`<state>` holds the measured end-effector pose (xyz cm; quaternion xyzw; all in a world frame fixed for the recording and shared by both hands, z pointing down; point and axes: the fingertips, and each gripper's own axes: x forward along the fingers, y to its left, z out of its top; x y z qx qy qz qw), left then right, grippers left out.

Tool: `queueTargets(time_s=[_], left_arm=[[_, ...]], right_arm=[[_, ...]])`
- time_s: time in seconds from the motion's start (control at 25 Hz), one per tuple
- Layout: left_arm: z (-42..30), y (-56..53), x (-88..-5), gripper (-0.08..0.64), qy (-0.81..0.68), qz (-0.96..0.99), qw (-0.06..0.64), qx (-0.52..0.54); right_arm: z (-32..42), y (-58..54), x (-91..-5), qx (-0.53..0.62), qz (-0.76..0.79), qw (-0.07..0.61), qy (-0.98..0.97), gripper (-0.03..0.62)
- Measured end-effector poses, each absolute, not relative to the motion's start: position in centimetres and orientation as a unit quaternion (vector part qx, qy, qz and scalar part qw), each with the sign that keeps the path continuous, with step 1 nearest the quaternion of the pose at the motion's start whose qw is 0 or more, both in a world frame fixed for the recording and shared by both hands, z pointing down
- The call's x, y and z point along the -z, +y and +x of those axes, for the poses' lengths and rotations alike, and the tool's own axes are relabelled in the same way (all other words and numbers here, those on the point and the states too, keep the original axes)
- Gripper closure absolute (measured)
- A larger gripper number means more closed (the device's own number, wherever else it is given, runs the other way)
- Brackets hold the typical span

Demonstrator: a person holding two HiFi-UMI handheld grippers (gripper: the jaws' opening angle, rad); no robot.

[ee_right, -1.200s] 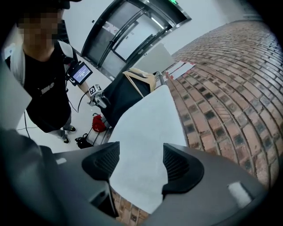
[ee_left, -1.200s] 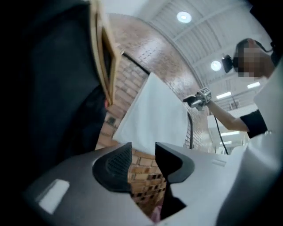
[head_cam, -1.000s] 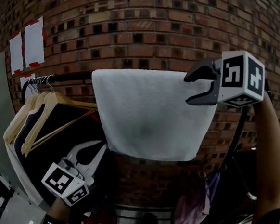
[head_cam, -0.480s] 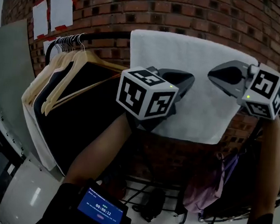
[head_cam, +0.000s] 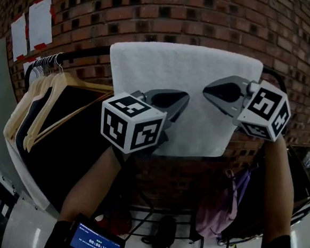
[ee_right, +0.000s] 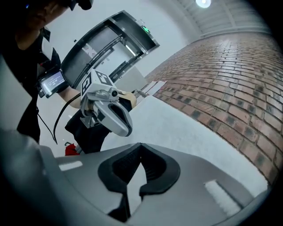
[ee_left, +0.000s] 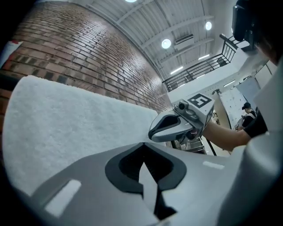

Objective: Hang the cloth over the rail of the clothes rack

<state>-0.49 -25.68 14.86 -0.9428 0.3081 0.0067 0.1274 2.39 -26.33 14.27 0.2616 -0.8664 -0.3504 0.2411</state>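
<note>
A white cloth hangs draped over the black rail of the clothes rack, in front of the brick wall. Both grippers hover level in front of it, apart from it. My left gripper is before the cloth's lower middle, jaws shut with nothing in them. My right gripper sits just to its right, also shut and empty. In the left gripper view, beyond my jaws, are the cloth and the right gripper. The right gripper view shows my jaws, the cloth and the left gripper.
Several wooden hangers with dark and cream garments fill the rail's left end. Papers are taped to the brick wall. A purple bag hangs under the rack at the right. A small screen sits on the left wrist.
The left gripper has come up from low at the left to in front of the cloth. The right gripper, open at the cloth's top right corner, has closed and dropped lower.
</note>
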Motion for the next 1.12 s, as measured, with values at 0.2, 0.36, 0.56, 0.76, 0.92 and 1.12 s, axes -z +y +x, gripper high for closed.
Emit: queueTargets(time_s=[0.2,0.36,0.56,0.76,0.92,1.12], left_arm=[[0.0,-26.1,-14.3,0.540,0.310,-0.941,0.132,-0.015],[0.2,-26.4,-14.7,0.540,0.309,-0.942,0.130,-0.017],[-0.1,-26.2,-14.8,0.540,0.309,-0.942,0.130,-0.025],[0.2,-26.0,-14.6,0.540,0.308,-0.942,0.130,-0.032],[0.4,-26.1,-15.3,0.540,0.315,-0.941,0.119,-0.027],[1.7,-26.4,-14.5,0.540,0.299,-0.945,0.127,-0.035]], right_arm=[[2.7,-26.7,-13.6,0.355,0.278,0.221,-0.865,0.588],[2.7,-27.0,-14.0,0.350,0.278,0.217,-0.868,0.589],[2.4,-26.7,-14.3,0.350,0.274,0.211,-0.871,0.589],[2.3,-26.5,-14.5,0.354,0.270,0.213,-0.869,0.589],[2.1,-26.5,-15.3,0.342,0.260,0.212,-0.878,0.589],[3.2,-26.5,-14.7,0.342,0.272,0.218,-0.872,0.589]])
